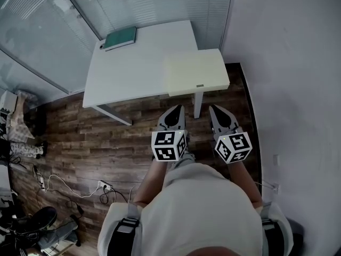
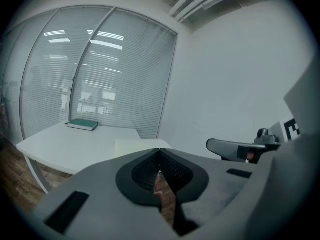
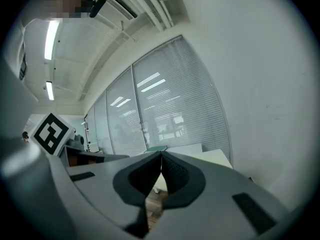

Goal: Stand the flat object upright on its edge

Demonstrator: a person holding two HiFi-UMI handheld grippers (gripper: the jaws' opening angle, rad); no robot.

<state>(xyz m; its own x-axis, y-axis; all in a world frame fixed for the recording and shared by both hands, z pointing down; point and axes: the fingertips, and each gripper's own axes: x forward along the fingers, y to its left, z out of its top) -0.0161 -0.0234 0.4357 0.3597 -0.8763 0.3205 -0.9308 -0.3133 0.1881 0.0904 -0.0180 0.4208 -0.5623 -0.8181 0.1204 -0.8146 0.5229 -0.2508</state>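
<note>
A green book [image 1: 120, 38] lies flat at the far left corner of the white table [image 1: 133, 73]. A pale yellow flat board [image 1: 196, 72] lies on the table's near right corner and overhangs it slightly. My left gripper [image 1: 177, 111] and right gripper [image 1: 214, 110] are side by side over the wooden floor, short of the table's near edge, pointing at it. Both are shut with nothing between the jaws. The left gripper view shows the book [image 2: 83, 125] and the board [image 2: 135, 145] beyond its closed tips [image 2: 159, 151]. In the right gripper view the tips [image 3: 161, 154] meet in front of the table [image 3: 215, 156].
Glass walls with blinds [image 1: 133, 4] stand behind and left of the table, and a white wall [image 1: 287, 63] runs along the right. A table leg [image 1: 198, 104] stands just ahead of the grippers. Cables and a power strip [image 1: 101, 186] lie on the floor at left.
</note>
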